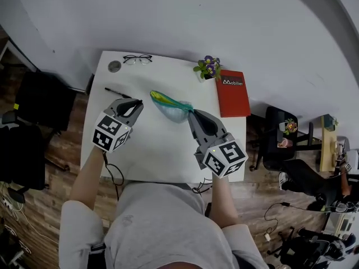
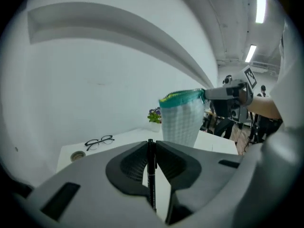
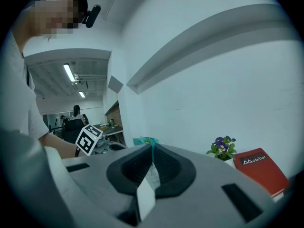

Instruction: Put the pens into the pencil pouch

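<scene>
One black pen (image 2: 151, 175) is clamped in the left gripper (image 2: 151, 144) above the table (image 1: 162, 150), the right gripper (image 3: 152, 149) pinches the raised pencil pouch (image 2: 183, 120) by its rim; insertion not yet done, pouch seemingly empty.

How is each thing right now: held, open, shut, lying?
left tool, shut on pen
pen, gripped, in the air
right tool, shut on pouch edge
pouch, held up by one edge
glasses, unfolded, lying flat
red book, closed, lying flat
plant, upright

Black pen (image 2: 151, 175), pale grid-patterned pouch (image 2: 180, 120) rimmed teal and yellow, red book (image 1: 233, 93).
</scene>
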Demonstrator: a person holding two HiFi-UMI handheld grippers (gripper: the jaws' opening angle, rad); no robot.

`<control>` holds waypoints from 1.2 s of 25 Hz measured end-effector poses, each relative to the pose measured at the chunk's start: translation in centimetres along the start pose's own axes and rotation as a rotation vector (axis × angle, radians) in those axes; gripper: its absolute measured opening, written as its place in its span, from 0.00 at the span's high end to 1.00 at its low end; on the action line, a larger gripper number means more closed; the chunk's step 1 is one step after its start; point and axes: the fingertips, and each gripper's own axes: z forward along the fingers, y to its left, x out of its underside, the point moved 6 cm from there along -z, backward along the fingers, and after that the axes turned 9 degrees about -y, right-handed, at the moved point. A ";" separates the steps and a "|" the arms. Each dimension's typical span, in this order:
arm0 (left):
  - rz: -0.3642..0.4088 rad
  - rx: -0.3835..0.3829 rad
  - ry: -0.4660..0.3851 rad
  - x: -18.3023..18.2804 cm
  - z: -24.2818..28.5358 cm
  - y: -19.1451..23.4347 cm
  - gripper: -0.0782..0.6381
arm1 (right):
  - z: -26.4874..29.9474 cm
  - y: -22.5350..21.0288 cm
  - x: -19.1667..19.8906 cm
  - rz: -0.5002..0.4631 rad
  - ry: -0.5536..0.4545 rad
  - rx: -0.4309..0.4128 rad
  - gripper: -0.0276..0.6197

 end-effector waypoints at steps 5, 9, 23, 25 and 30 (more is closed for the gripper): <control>-0.006 -0.117 -0.202 -3.8 -3.3 -0.5 0.79 | 0.4 0.0 -0.4 0.008 -0.015 -0.042 0.90; -0.032 -0.177 -0.381 -7.4 -5.8 -1.5 0.79 | 0.6 0.2 -0.6 0.013 -0.025 -0.077 0.90; -0.129 -0.287 -0.926 -17.5 -10.7 -4.3 0.79 | 0.7 1.1 -0.9 0.032 -0.034 -0.186 0.90; -0.116 -0.288 -0.955 -18.1 -10.6 -4.7 0.79 | 0.6 1.4 -0.9 0.032 -0.034 -0.200 0.90; -0.107 -0.285 -0.972 -18.3 -9.4 -5.6 0.79 | 0.5 2.1 -1.2 0.037 -0.045 -0.233 0.90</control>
